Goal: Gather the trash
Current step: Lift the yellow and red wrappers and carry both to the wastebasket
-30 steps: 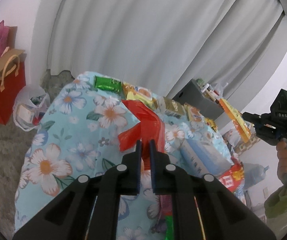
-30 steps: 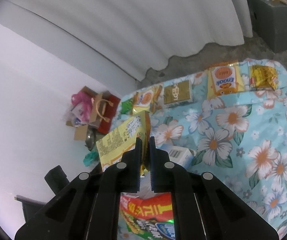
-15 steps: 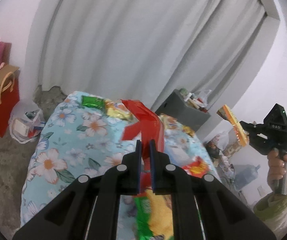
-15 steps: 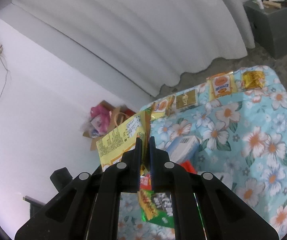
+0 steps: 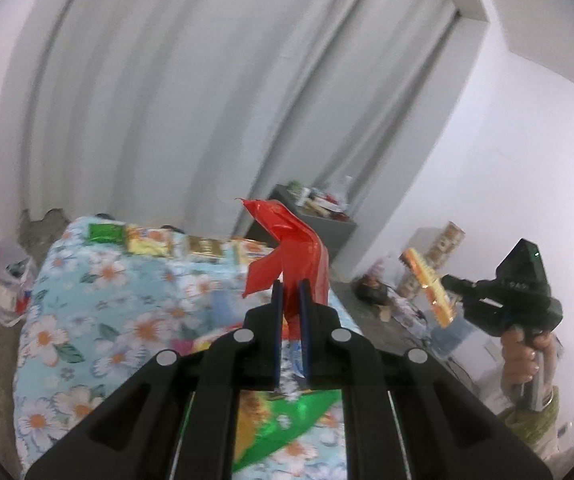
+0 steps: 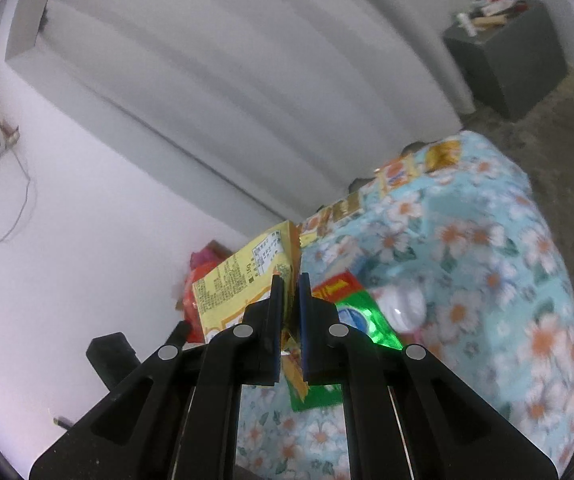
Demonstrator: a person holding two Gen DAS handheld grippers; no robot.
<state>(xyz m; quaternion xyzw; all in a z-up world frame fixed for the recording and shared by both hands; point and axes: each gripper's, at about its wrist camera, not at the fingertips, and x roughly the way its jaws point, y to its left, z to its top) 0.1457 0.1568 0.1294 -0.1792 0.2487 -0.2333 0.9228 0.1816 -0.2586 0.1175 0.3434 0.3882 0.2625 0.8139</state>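
The left gripper [image 5: 289, 286] has its jaws pinched on a red wrapper [image 5: 295, 240], which stands up out of them toward twelve o'clock and folds over at the top, a loose flap hanging at ten o'clock. The right gripper [image 6: 290, 280] has its jaws clamped on the edge of a yellow snack packet [image 6: 243, 284]; the packet's long axis runs from the jaws out toward ten o'clock, printed back face to the camera, with a scrap of its seam poking down between the fingers.

Both pieces are lifted clear of the bed [image 5: 87, 312] (a floral blue cover, blurred in both views). In the left wrist view the right gripper shows at three o'clock, held in a person's hand [image 5: 523, 356], its packet seen edge-on, well apart from the red wrapper.

More trash lies on the bed: a green packet [image 6: 363, 320] just below and right of the right jaws, and a row of packets [image 5: 159, 240] along the far edge at eleven o'clock in the left view.

With both jaws full, the coming move is probably a drop-off. No bin is clearly visible, though something greenish [image 5: 535, 420] sits at four o'clock below the hand, nearer the right gripper.
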